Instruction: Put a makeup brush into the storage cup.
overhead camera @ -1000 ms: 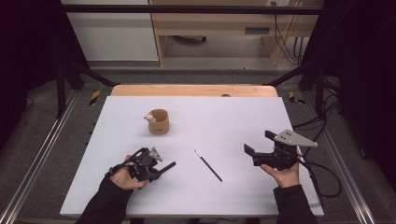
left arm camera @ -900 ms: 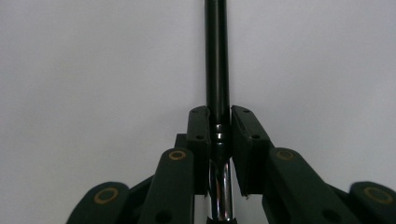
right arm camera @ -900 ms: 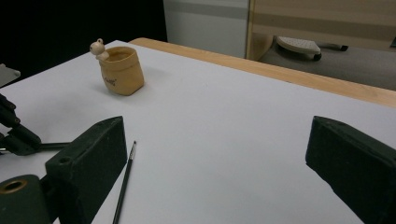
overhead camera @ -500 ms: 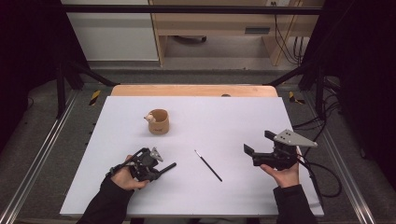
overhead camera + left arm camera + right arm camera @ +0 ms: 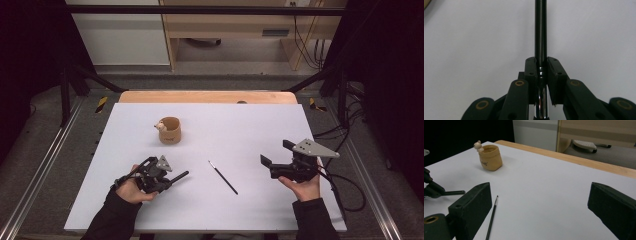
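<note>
The left claw [image 5: 170, 180] sat low in the lower left of the high view, clamped on a black pen [image 5: 179, 176] that stuck out from it toward the middle of the frame. In the left gripper view the two pads [image 5: 531, 67] pressed on either side of the pen [image 5: 540, 32], just where its black barrel met a shiny metal section, and the barrel ran straight up to the top edge of that frame over bare white sheet.

The right claw [image 5: 278, 156] was held at the lower right of the high view with its jaws wide apart and nothing between them. In the right gripper view the two jaws stood at the bottom left and bottom right corners, with open white surface between.

A thin black brush [image 5: 223, 177] lay flat on the counter [image 5: 250, 125] between the two claws, slanting from upper left to lower right, apart from both. In the right gripper view it [image 5: 492, 217] lay just beside the left-hand jaw, bristles pointing up the frame.

A small tan pot [image 5: 170, 131] with a little figure [image 5: 160, 126] on its rim stood left of centre, above the left claw and well clear of it.

The white sheet reached close to the counter's wooden far edge [image 5: 207, 96]. The middle and the upper right of the sheet lay bare, giving plenty of room there. Both hands [image 5: 131, 190] were near the sheet's bottom edge.
</note>
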{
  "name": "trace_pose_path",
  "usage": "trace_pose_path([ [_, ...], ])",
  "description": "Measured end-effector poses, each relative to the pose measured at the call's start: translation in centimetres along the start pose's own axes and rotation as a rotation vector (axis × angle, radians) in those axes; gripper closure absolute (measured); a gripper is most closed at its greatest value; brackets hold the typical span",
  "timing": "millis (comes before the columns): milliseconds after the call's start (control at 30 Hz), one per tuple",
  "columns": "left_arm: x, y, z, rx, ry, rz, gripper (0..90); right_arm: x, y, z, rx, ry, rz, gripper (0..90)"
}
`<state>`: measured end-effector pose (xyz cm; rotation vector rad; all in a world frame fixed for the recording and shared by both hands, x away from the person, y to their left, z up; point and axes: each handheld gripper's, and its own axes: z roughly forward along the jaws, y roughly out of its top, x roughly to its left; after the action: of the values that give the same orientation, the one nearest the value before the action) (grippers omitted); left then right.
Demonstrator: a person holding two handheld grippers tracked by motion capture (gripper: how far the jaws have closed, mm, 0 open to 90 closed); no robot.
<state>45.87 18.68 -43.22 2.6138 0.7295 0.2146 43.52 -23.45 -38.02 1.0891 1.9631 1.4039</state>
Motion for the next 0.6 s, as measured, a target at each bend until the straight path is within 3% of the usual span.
trace_pose_path([
  [233,-0.2,0.1,-0.8,-0.062,-0.026,-0.018,78.9,0.3,0.0,0.1,0.006,0.006,-0.007,5.8],
  [467,-0.7,0.4,-1.5,-0.122,-0.066,-0.010,78.9,0.7,0.1,0.4,0.012,0.018,-0.020,5.8],
  [600,-1.0,0.6,-1.8,-0.154,-0.068,-0.009,78.9,0.9,0.0,0.7,0.021,0.025,-0.021,5.8],
])
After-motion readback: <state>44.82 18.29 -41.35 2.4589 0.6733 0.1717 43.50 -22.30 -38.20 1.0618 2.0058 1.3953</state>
